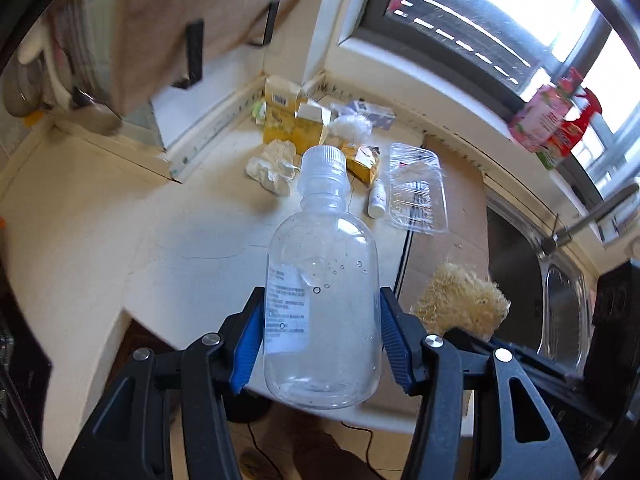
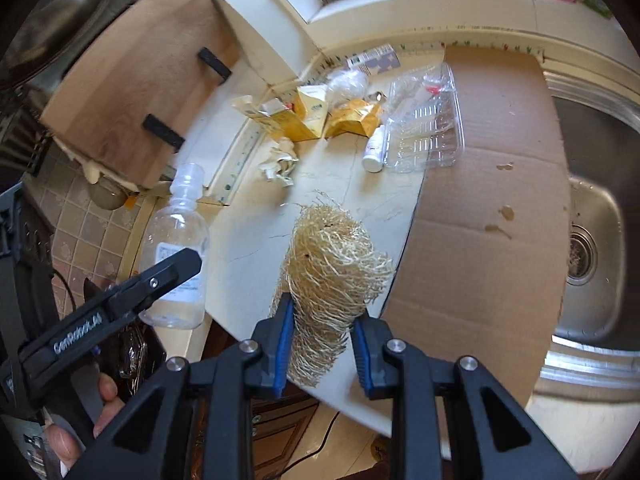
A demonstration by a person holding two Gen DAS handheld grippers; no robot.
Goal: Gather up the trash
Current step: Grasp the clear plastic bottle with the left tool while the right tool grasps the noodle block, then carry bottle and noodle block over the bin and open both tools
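Two holds: we carry one piece of trash in each gripper, both lifted off the counter (image 1: 100, 220).
Bottle: our left gripper (image 1: 322, 340) has its jaws clenched on the body of a clear plastic bottle (image 1: 322, 288), white cap pointing away from us, held at the counter's near edge.
Loofah: our right gripper (image 2: 322, 352) has its jaws clamped on a straw-coloured loofah (image 2: 334, 264), which juts forward above the counter edge.
Remaining pile: a crumpled tissue (image 1: 272, 168), yellow cartons (image 1: 288, 120), a small white bottle (image 1: 378, 198) and a clear clamshell tray (image 1: 416, 188) lie together near the back corner.
Cardboard: a flat sheet (image 2: 492, 184) lies beside the pile, reaching the sink (image 2: 592, 240).
Windowsill: a pink pouch (image 1: 546, 118) stands there.
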